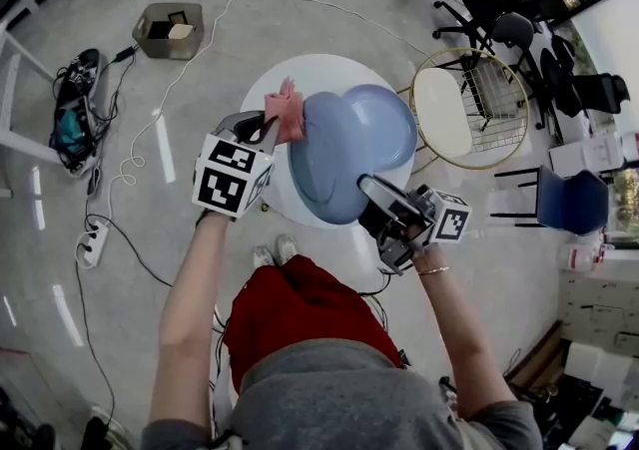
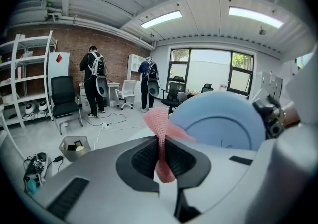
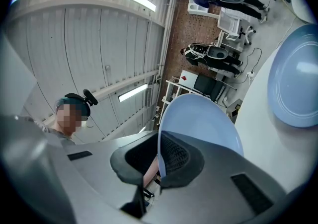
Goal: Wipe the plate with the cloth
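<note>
In the head view, the left gripper (image 1: pixel 268 127) has its jaws closed on a pink cloth (image 1: pixel 288 111). The cloth sticks up just beside the left rim of a blue plate (image 1: pixel 329 164); whether the 2 touch cannot be told. The right gripper (image 1: pixel 371 189) pinches this plate at its near rim and holds it tilted over a round white table (image 1: pixel 300 74). A 2nd blue plate (image 1: pixel 389 119) lies on the table behind it, partly covered.

In the left gripper view, the 2 jaws are pressed together on the cloth (image 2: pixel 161 148). 1 fold hangs below the pads and the rest flares out above them, in front of the held plate's face (image 2: pixel 218 121).

In the right gripper view, the jaws are almost fully closed on the thin rim of the held plate (image 3: pixel 198 123), which rises from between the pads. The 2nd plate (image 3: pixel 295 84) lies flat on the table at the right.
</note>
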Demonstrator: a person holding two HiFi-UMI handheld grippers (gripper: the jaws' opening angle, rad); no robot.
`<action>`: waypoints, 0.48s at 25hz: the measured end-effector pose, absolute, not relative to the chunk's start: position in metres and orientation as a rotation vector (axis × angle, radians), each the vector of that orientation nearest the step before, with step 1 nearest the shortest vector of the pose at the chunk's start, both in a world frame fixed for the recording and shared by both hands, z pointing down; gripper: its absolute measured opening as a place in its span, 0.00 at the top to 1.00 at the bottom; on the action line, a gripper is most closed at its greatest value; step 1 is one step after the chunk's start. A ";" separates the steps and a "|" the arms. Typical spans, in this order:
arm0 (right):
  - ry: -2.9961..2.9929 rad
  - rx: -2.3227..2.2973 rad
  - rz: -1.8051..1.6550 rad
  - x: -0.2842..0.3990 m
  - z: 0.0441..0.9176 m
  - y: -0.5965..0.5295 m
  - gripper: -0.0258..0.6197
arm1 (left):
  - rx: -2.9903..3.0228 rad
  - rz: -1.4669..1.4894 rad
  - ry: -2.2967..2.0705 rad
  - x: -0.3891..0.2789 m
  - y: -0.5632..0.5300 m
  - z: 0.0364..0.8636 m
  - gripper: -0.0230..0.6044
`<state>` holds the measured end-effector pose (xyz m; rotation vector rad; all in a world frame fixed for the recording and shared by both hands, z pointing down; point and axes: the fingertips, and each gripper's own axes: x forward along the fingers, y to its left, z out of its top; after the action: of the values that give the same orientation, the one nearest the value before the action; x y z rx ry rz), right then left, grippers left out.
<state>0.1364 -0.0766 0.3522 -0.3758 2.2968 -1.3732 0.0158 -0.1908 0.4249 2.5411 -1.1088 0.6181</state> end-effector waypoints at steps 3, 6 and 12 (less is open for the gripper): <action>2.318 -0.401 -1.331 0.139 0.353 -0.086 0.91 | 2.570 0.504 -1.059 0.017 -0.172 0.399 0.91; 2.283 -0.379 -1.369 0.136 0.355 -0.087 0.91 | 2.600 0.389 -0.962 0.027 -0.152 0.377 0.91; 2.311 -0.384 -1.330 0.133 0.353 -0.094 0.91 | 2.711 0.282 -0.718 0.063 -0.110 0.340 0.91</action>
<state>0.1331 -0.0942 0.3531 -0.3838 2.3111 -1.3295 0.0631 -0.1105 0.3397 2.7107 -0.7183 0.2824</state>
